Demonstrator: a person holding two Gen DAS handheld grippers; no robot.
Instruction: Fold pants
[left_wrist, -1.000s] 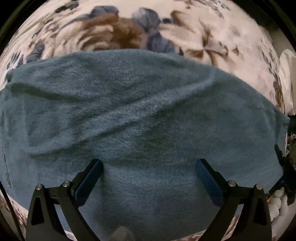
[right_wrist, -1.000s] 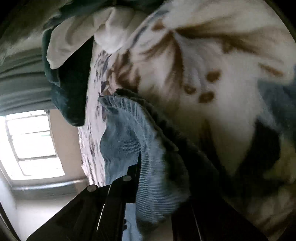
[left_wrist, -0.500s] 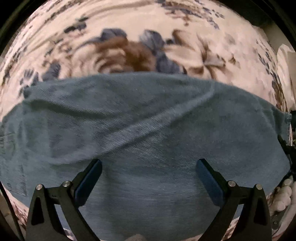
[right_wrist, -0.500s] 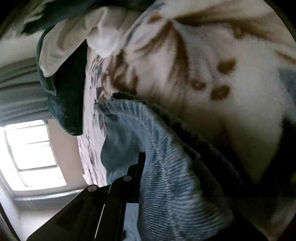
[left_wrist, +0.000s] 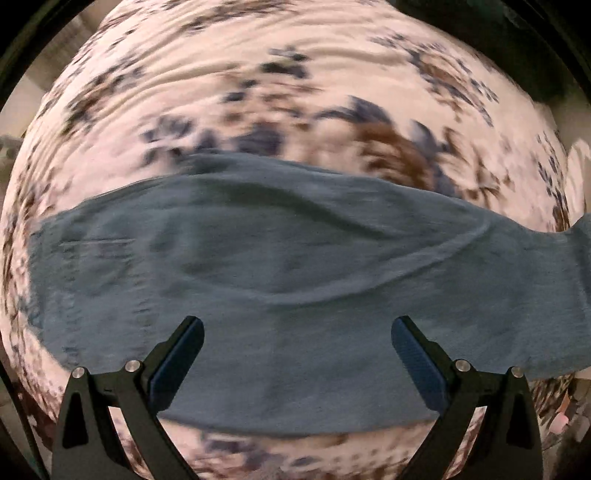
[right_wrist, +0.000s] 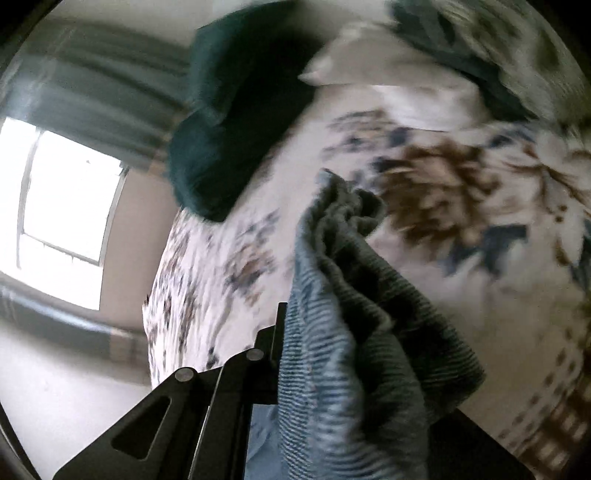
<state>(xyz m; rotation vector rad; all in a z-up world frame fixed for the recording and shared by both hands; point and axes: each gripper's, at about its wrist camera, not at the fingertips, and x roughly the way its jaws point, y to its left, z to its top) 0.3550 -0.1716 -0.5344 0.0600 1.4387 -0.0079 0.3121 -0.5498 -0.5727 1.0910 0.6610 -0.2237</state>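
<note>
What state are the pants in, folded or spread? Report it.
Mostly spread: the pants lie flat across the floral blanket, the open left gripper above. One end is bunched in the right gripper. Folds underneath: cannot tell.

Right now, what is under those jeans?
The jeans lie on a floral blanket, which shows all around them. Whatever sits directly beneath the denim is covered. The right gripper lifts one end.

the blue pants (left_wrist: 295, 266) lie across the floral bed (left_wrist: 258, 92), filling the band right ahead of the left gripper (left_wrist: 297, 354), whose jaws stand wide apart with nothing between them. beyond the pants the bed cover lies bare. around the right gripper (right_wrist: 354, 369) bunched denim crowds the front; a dark green blanket (right_wrist: 236, 133) and a white pillow (right_wrist: 388, 74) block the far end.
</note>
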